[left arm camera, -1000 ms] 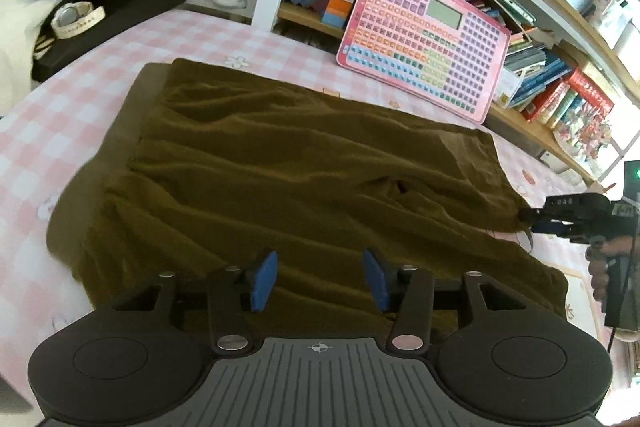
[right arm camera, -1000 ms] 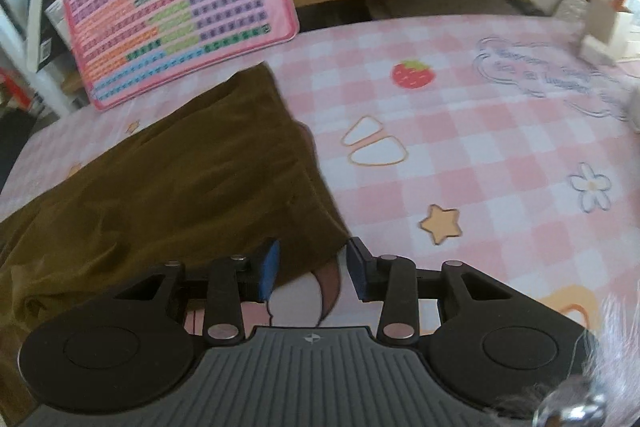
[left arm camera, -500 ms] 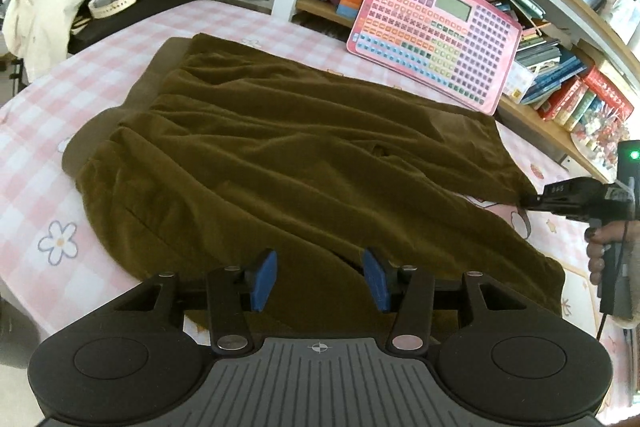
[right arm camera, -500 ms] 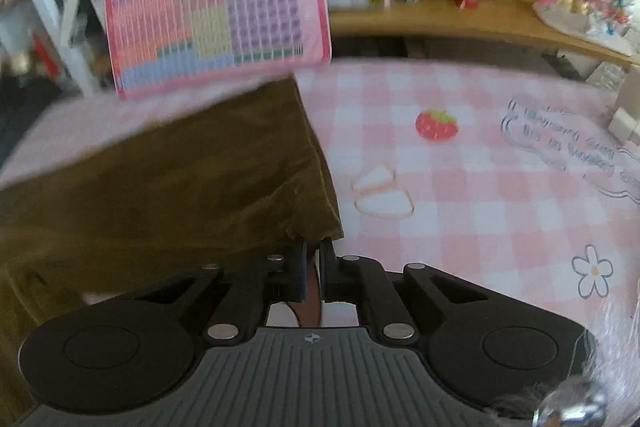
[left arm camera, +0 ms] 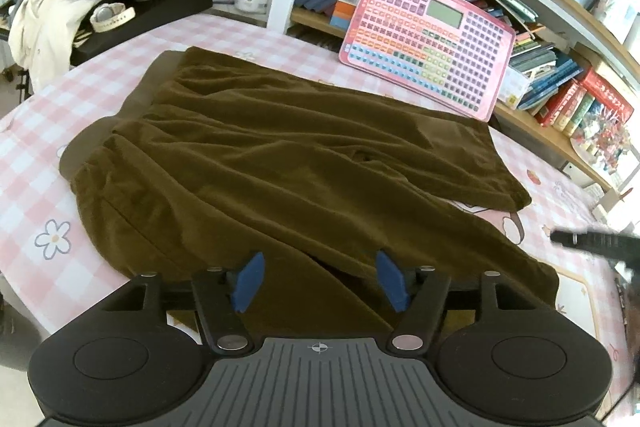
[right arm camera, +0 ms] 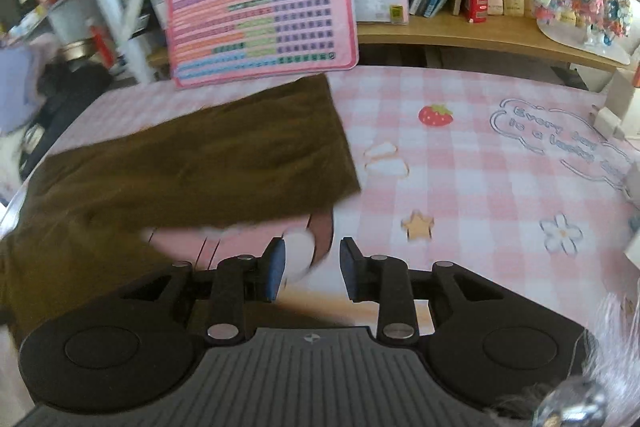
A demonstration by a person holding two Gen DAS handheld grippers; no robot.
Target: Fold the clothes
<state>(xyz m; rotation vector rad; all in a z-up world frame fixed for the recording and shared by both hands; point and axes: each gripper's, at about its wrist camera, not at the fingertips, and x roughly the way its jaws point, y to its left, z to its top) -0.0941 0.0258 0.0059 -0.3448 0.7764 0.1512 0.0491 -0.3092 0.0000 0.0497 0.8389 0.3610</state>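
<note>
A: Fingers [left arm camera: 249, 281] on the left gripper [left arm camera: 318, 281] are spread wide, holding nothing, poised over the near edge of the brown garment [left arm camera: 280, 163]. The right gripper [right arm camera: 312, 269] is parted too, empty, just off the garment's lower right corner, above bare tablecloth [right arm camera: 460, 187].

B: And the garment itself?

A: Spread flat but rumpled on the pink checked tablecloth, waistband at its far left, one leg hem ending near the pink keyboard toy [left arm camera: 428, 39], which leans against the shelf behind it.

B: What could go wrong?

A: I'd judge the wrinkles are the main risk: folding over them would lock in a lumpy crease. A shallow pinch at the hem could also catch only the top layer, so the legs separate when lifted.

B: How are the hands posed?

A: Both grippers angle down towards the garment. In the left view, the right gripper's tip [left arm camera: 576, 239] shows blurred beyond the garment's right edge, clear of the cloth.
</note>
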